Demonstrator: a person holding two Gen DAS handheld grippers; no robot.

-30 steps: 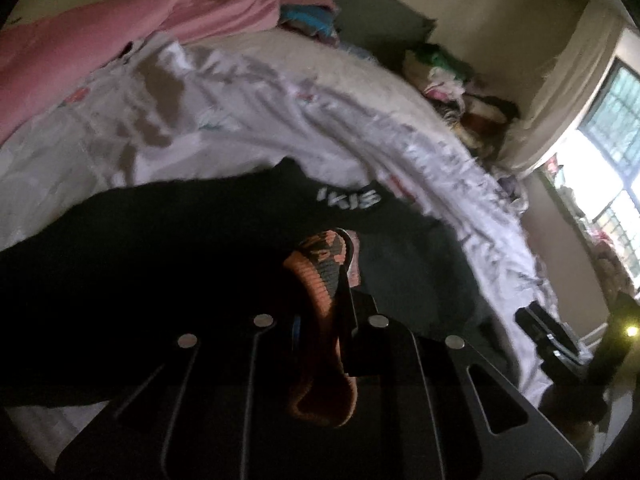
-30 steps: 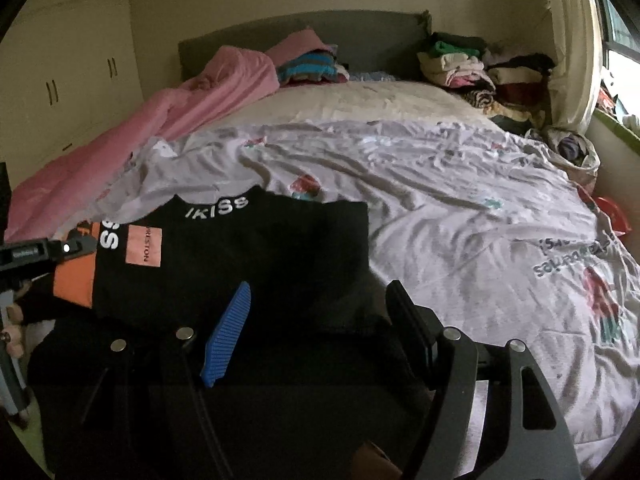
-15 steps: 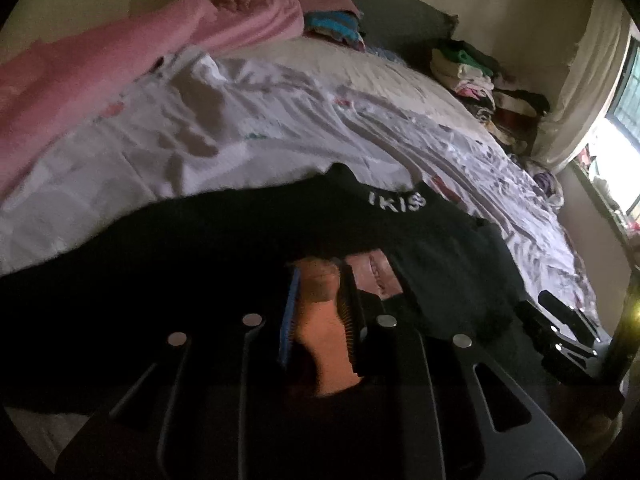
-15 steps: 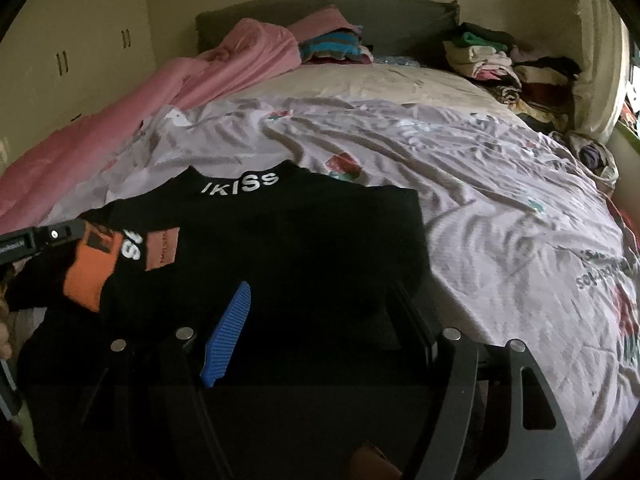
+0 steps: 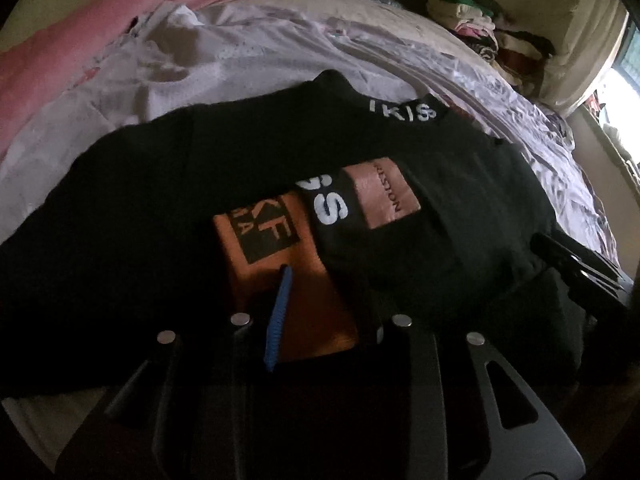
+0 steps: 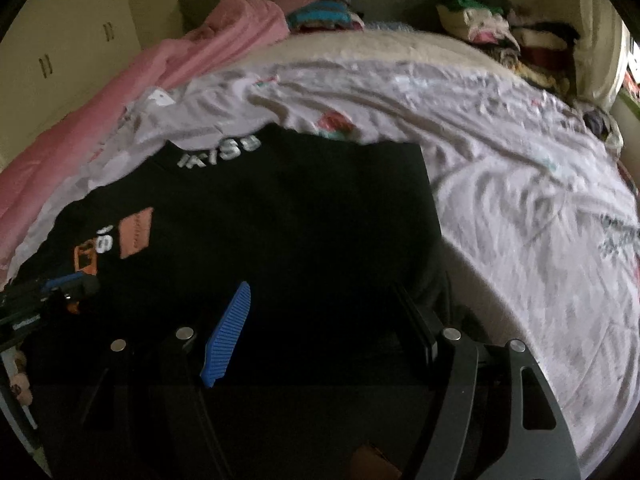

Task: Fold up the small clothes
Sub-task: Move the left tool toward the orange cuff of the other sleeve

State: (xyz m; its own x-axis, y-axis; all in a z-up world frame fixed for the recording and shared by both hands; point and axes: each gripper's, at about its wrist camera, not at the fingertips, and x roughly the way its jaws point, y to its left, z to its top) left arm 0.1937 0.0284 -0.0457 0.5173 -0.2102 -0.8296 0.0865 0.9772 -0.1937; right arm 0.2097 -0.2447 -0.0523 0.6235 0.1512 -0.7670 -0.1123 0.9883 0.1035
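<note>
A black top [image 5: 168,184] with a white-lettered collar and orange patches lies flat on the bed; it also shows in the right wrist view [image 6: 304,216]. Its sleeve with the orange cuff [image 5: 288,292] is folded in over the chest. My left gripper [image 5: 324,300] is open, its jaws on either side of the orange cuff and apart from it. My right gripper [image 6: 320,316] is open wide and empty over the top's lower right part. The left gripper also shows at the left edge of the right wrist view [image 6: 60,284].
The bed sheet [image 6: 500,184] is pale lilac and wrinkled. A pink blanket [image 6: 132,84] runs along the left side. Piles of clothes [image 6: 500,36] sit at the headboard. Cupboards [image 6: 68,48] stand on the left, a window on the far right.
My left gripper carried the orange-cuffed sleeve in over the chest, laid it down and opened. My right gripper stayed open and moved forward over the top.
</note>
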